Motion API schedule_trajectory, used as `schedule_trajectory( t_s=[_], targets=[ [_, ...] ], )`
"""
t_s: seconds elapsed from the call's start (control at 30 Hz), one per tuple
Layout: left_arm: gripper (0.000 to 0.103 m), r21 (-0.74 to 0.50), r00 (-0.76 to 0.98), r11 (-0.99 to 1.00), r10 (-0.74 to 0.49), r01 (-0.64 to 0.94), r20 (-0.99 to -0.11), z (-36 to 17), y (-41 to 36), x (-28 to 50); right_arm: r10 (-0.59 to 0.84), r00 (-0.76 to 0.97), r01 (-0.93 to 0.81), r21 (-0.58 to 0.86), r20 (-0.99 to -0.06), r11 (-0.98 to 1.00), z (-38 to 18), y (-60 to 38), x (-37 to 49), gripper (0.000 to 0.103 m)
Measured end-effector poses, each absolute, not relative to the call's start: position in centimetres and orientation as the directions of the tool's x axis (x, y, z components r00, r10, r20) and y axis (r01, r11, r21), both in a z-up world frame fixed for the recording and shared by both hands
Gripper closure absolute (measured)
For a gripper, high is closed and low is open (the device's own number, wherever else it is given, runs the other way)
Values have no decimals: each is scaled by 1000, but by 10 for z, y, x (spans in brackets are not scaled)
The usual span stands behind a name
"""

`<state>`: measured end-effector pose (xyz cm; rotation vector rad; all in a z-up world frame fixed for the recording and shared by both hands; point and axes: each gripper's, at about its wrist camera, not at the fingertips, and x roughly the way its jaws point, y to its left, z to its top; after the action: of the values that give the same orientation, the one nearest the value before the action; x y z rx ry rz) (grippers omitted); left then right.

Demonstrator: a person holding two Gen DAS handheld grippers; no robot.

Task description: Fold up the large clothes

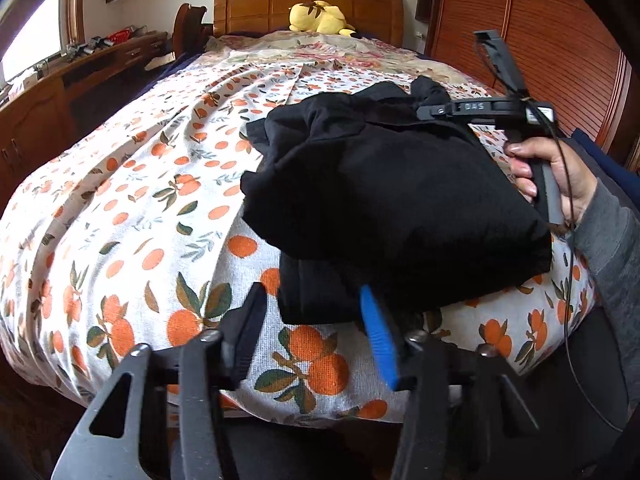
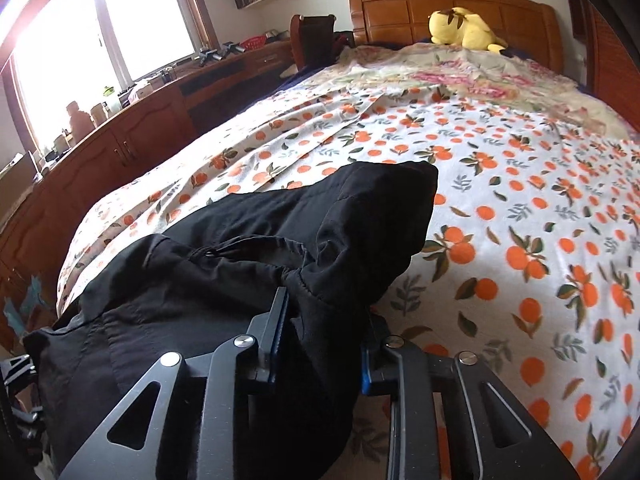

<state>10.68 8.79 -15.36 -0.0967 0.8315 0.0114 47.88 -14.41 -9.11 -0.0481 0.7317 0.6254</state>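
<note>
The black garment (image 1: 392, 200), folded into a thick bundle, is carried low over the near end of the bed (image 1: 132, 208), its lower edge apparently brushing the orange-print sheet (image 2: 520, 208); it is held up at two places so that the layers are kept from sliding apart.

In the right wrist view a fold of the fabric is pinched between the narrowed fingers of the right gripper (image 2: 324, 344). The left gripper (image 1: 316, 320) is set at the bundle's near edge, fingers half-closed with cloth between them; whether they press on it cannot be told.

At the headboard (image 1: 308, 4) a yellow plush toy (image 1: 320, 18) is left well clear.
</note>
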Motion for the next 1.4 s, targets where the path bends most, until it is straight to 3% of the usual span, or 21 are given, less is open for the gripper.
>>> schedule_trajectory(
  t_s=[0.33,0.43,0.6,0.8,1.23,1.33,1.4],
  targets=[
    [56,-80,680,993,-1,-85,-733,-152,101,110,476,568,-529,145,-671,836,-86,-168,454,74],
    [56,-85,681,992,0,-92,-732,-152,104,111,463,568,-517,142,-681,844,-87,-166,456,66],
    [56,-96,678,991,-9,-92,-735,-153,105,113,448,561,-494,153,-696,856,-94,-159,470,43],
    [56,-110,672,990,-23,-87,-740,-157,103,119,469,543,-462,218,-696,860,-103,-157,480,30],
    [56,-139,661,984,-33,-108,-750,-162,99,122,493,521,-450,267,-697,852,-109,-157,483,31],
    [56,-130,655,985,-27,-110,-755,-164,99,124,499,518,-453,272,-695,849,-109,-156,482,37],
    [57,-135,655,985,-30,-111,-755,-164,99,124,508,515,-464,274,-690,843,-108,-156,480,47]
  ],
)
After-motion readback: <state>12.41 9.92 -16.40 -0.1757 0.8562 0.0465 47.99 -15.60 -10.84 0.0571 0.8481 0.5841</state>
